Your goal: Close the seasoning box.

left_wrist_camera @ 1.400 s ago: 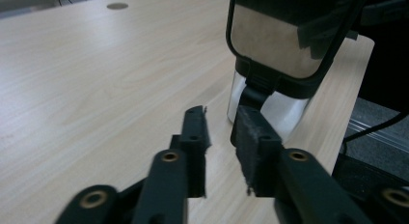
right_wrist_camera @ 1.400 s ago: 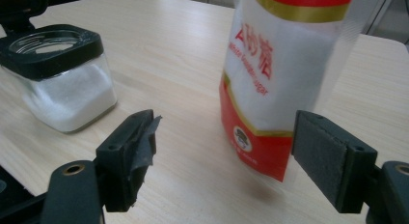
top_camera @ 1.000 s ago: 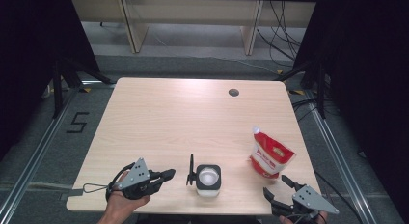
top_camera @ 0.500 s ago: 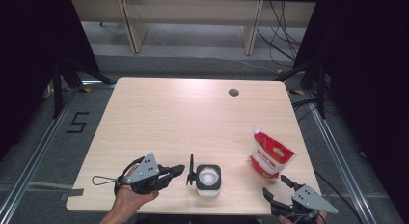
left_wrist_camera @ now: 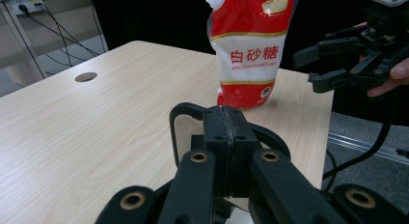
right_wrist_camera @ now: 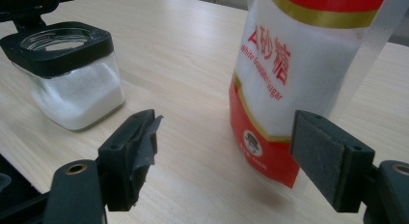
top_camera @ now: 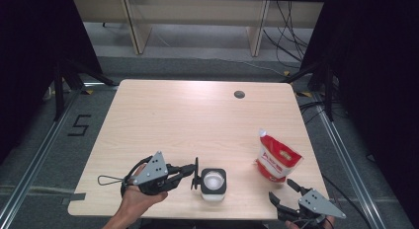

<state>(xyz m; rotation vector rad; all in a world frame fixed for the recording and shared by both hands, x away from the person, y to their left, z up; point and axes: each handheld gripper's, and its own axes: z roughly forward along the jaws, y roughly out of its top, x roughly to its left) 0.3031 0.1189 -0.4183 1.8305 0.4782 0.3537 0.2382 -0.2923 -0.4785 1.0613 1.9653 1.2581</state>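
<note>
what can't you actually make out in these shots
- Sugar pouch: its top, cut off by the upper edge of the right gripper view.
- Glass jar: in the left gripper view the shut left tongs hide it.
- Jar's flipped-up lid: edge-on in the high view; whether the left tongs touch it is unclear.
- Pouch's small print: blurred everywhere.

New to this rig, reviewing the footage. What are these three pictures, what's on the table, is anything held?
A person holds a two-jaw claw in each hand. The high view looks down on the table; the other two views come from cameras riding on each claw. On the table stand a red sugar pouch and a glass jar of white grains, its black lid flipped open. The left claw is shut at that lid; whether it grips it is unclear. The right claw is open near the pouch, holding nothing.
</note>
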